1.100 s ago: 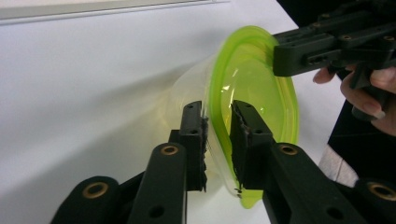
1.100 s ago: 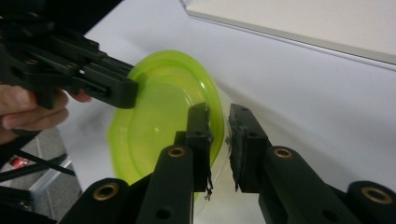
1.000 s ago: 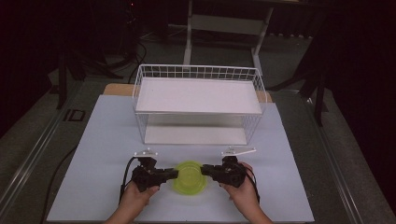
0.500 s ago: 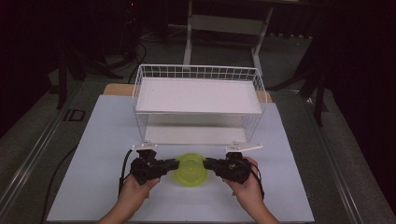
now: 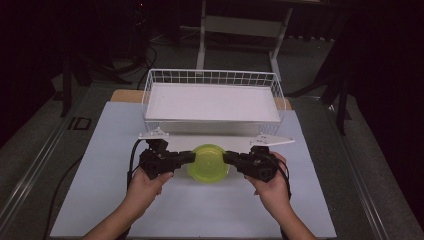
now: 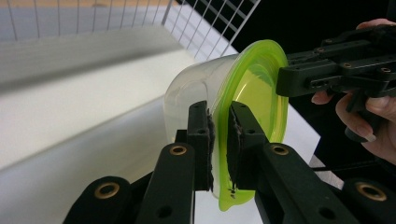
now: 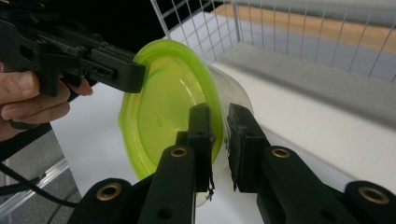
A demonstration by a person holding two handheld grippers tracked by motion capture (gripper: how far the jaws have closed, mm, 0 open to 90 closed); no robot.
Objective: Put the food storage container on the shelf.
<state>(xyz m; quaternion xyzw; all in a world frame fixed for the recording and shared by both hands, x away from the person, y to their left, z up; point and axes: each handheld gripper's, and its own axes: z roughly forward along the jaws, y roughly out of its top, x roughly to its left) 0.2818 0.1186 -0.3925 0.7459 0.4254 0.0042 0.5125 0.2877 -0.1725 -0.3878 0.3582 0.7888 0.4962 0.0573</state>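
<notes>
- The tub (image 5: pixel 208 163), clear with a green lid (image 6: pixel 254 100), hangs between the two grippers above the white table (image 5: pixel 100 200), just in front of the wire basket (image 5: pixel 212 95).
- The left gripper (image 5: pixel 186 157) has its jaws clamped on the lid's rim at one side; its own view shows the pads pinching the thin lip.
- The right gripper (image 5: pixel 231 158) bites the opposite rim the same way, jaws closed on the lip.
- Holding at two opposite points likely keeps the tub level and stops it swinging or slipping from one thin edge.
- The basket's tray looks empty, so the tub is probably headed there; the wire wall must be cleared first.
</notes>
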